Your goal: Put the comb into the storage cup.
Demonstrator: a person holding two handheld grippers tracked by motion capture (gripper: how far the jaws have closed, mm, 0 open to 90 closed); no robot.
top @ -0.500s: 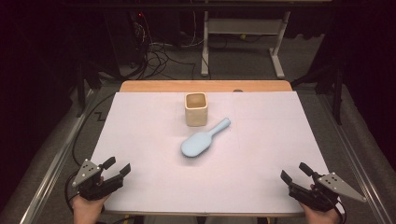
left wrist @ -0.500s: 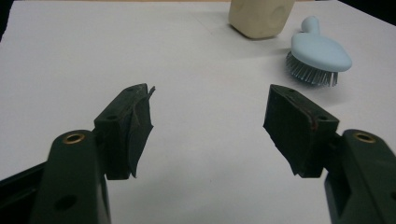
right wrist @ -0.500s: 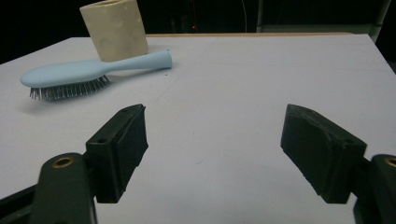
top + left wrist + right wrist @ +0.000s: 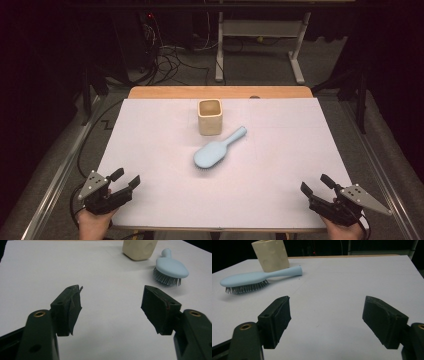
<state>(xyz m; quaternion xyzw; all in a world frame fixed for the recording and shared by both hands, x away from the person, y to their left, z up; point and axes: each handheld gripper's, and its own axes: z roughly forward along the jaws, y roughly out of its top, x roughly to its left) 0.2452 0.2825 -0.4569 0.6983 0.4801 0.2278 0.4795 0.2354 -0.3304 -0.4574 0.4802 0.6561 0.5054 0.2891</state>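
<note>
Left gripper [image 4: 126, 180] and right gripper [image 4: 315, 185] are held at the near corners, jaws apart, empty. Blue hairbrush [image 4: 216, 151] is laid bristles-down beside cream cup [image 4: 209, 117], mid-table.

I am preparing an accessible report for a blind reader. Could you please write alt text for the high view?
A light blue hairbrush lies bristles down on a white table, its handle pointing toward a cream square cup that stands just behind it. At the near corners, the left gripper and right gripper are held open, holding nothing.
</note>
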